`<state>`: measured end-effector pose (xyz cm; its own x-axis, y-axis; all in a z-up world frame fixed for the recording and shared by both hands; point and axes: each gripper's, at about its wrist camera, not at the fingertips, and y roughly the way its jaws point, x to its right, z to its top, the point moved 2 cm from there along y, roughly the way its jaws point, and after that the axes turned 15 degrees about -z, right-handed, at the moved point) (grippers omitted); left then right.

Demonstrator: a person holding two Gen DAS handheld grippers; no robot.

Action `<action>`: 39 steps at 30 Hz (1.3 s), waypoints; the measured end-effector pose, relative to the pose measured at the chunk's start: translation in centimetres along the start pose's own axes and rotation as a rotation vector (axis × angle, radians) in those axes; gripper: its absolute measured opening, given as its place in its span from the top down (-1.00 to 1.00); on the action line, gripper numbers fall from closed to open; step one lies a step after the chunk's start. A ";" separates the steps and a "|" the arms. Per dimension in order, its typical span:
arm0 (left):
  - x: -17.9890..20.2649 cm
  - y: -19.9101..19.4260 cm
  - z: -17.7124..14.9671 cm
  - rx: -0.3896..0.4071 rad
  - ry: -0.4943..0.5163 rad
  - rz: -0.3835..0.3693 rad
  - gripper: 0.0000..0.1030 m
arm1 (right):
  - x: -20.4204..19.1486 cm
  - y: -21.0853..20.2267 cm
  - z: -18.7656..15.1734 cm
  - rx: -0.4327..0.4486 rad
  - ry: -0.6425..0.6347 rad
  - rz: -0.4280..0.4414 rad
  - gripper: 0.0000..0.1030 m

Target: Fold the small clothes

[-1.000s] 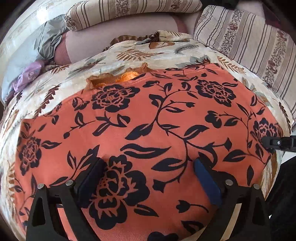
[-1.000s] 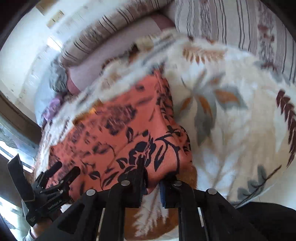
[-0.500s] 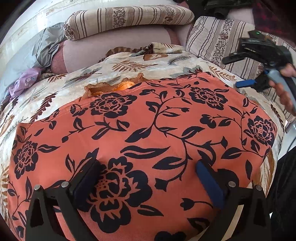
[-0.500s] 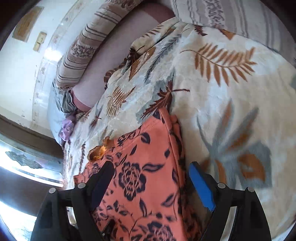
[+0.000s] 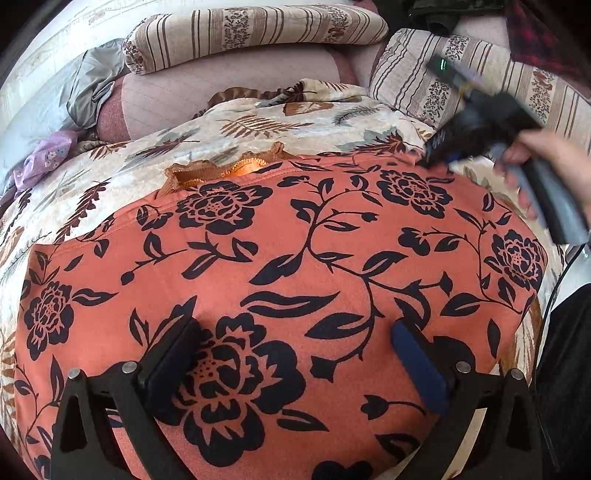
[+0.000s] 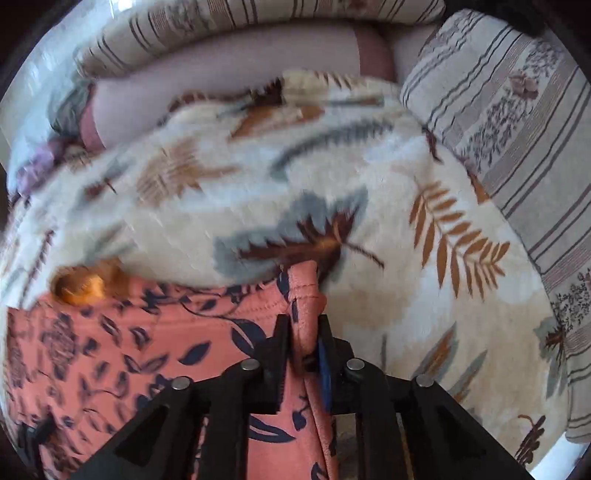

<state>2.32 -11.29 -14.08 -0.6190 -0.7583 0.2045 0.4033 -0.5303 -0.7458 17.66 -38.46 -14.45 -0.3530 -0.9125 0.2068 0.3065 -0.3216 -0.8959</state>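
Note:
An orange garment with black flowers (image 5: pixel 295 266) lies spread flat on a leaf-print blanket (image 5: pixel 229 133). A bit of orange lace trim (image 5: pixel 221 171) shows at its far edge. My left gripper (image 5: pixel 295 354) is open and hovers over the garment's near part, its jaws wide apart. My right gripper (image 6: pixel 303 332) is shut on the garment's far right corner (image 6: pixel 301 288). In the left wrist view it is blurred at that corner (image 5: pixel 439 151), held by a hand.
Striped cushions (image 5: pixel 251 33) (image 6: pixel 517 122) and a pink bolster (image 5: pixel 229 92) line the back and right. Grey and lilac clothes (image 5: pixel 66 122) are bunched at the far left. The blanket (image 6: pixel 424 258) spreads right of the garment.
My right gripper let go of the near right corner, rose, moved to the far right corner and shut on it. My left gripper has stayed open over the garment.

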 end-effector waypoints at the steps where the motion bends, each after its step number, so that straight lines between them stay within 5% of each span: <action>1: 0.0 0.0 -0.1 0.001 0.000 -0.002 -0.99 | 1.3 -0.3 0.1 0.013 0.100 0.034 0.23; 3: 0.0 -0.1 -0.2 0.003 0.008 -0.001 -0.99 | 3.8 -2.0 0.0 0.038 0.249 0.004 -0.35; 7: 0.1 -0.1 -0.2 0.003 0.001 0.005 -0.99 | 5.7 -7.2 -0.6 0.142 0.250 0.032 -0.37; 13: 0.3 -0.5 -0.6 0.022 0.011 0.014 -0.99 | 2.3 -12.6 -7.1 0.093 0.177 0.442 -0.43; 15: 0.4 -0.8 -0.9 0.046 0.025 0.017 -0.99 | 0.2 -11.7 -9.9 0.040 0.106 0.522 -0.46; 18: 0.2 -2.4 -1.3 0.055 0.015 -0.014 -0.99 | -1.0 -6.2 -13.1 -0.131 0.124 0.453 -0.47; 19: -0.3 -3.7 -1.4 0.059 -0.010 -0.031 -0.99 | -0.6 -6.0 -13.7 -0.097 0.173 0.487 -0.47; 26: -9.3 -16.6 -5.6 0.277 -0.463 0.041 -0.99 | -1.2 -7.3 -15.0 0.007 0.183 0.541 -0.71; 28: -12.7 -17.6 -8.3 0.263 -0.630 0.100 -0.99 | -1.1 -7.0 -15.2 0.025 0.210 0.566 -0.77; 30: -15.2 -17.1 -10.8 0.201 -0.769 0.083 -0.97 | -1.1 -6.8 -15.3 0.049 0.224 0.586 -0.79; 31: -15.7 -16.4 -11.6 0.164 -0.804 0.034 -0.86 | -0.9 -6.7 -15.2 0.056 0.225 0.593 -0.79; 32: -15.7 -15.6 -12.1 0.114 -0.806 0.013 -0.42 | -0.7 -6.8 -15.2 0.057 0.227 0.599 -0.79; 33: -15.5 -15.5 -12.0 0.068 -0.763 0.090 0.14 | -0.3 -6.7 -15.0 0.055 0.229 0.607 -0.79; 35: -15.0 -15.6 -11.4 0.031 -0.724 0.102 0.64 | 0.1 -6.6 -15.1 0.053 0.240 0.633 -0.79; 39: -15.1 -17.7 -11.0 0.059 -0.779 0.175 0.61 | 1.5 -6.4 -15.5 0.045 0.280 0.695 -0.79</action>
<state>-2.87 13.77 -10.92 0.0964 -0.8677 0.4876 0.4992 -0.3817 -0.7779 1.52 -33.83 -14.51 -0.2749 -0.8127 -0.5137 0.5746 0.2895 -0.7655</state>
